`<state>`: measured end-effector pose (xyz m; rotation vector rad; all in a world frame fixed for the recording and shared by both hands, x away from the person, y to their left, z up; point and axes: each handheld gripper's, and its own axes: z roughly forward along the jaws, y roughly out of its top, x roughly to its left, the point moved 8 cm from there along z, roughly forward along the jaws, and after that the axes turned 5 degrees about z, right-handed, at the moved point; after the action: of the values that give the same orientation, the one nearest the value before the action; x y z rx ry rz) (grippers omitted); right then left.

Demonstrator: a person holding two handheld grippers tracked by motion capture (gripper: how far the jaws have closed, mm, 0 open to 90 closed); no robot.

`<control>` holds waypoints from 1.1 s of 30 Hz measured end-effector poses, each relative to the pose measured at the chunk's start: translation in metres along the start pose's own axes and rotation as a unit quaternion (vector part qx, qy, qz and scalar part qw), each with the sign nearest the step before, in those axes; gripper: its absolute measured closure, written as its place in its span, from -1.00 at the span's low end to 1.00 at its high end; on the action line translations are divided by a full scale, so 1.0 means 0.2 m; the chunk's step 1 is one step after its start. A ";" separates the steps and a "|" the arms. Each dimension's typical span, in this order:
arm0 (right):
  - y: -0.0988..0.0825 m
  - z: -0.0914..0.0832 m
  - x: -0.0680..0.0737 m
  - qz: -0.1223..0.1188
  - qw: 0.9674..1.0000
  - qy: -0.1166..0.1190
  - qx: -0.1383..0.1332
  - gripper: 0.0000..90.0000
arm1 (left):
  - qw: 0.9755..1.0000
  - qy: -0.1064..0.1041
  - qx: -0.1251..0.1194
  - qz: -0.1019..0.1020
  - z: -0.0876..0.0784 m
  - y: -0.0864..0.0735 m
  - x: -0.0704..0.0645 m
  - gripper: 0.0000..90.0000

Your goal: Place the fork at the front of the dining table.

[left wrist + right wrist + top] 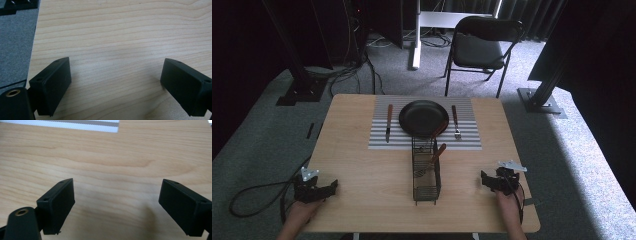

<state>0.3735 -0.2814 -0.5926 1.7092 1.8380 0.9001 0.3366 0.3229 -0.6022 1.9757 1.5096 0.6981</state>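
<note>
Both tools, left tool [333, 187] and right tool [483, 180], are resting wide open and empty at the table's [362, 165] near corners. Two wooden-handled utensils [434, 155] are leaning in the wire caddy [426, 172]; light, stiff, probably best gripped by their handles. Their heads are staying obscured behind mesh.

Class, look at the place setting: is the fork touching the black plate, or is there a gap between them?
Apart. The high view shows striped placemat between the fork and the plate.
</note>
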 end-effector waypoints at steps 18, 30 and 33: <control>-0.11 -0.11 -0.14 0.017 0.999 -0.047 -0.018 -0.73 | 1.000 0.000 0.001 0.000 0.00 0.00 0.00 -0.79; -0.21 -0.17 -0.24 0.046 0.996 -0.080 -0.002 -0.73 | 1.000 0.000 0.001 0.000 0.00 0.00 0.00 -0.79; -0.22 -0.18 -0.25 0.060 0.995 -0.076 0.004 -0.72 | 1.000 0.000 0.001 0.000 0.00 0.00 0.00 -0.79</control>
<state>0.3226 -0.3368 -0.6057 1.8563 1.6578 0.7857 0.3365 0.3229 -0.6021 1.9765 1.5105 0.6964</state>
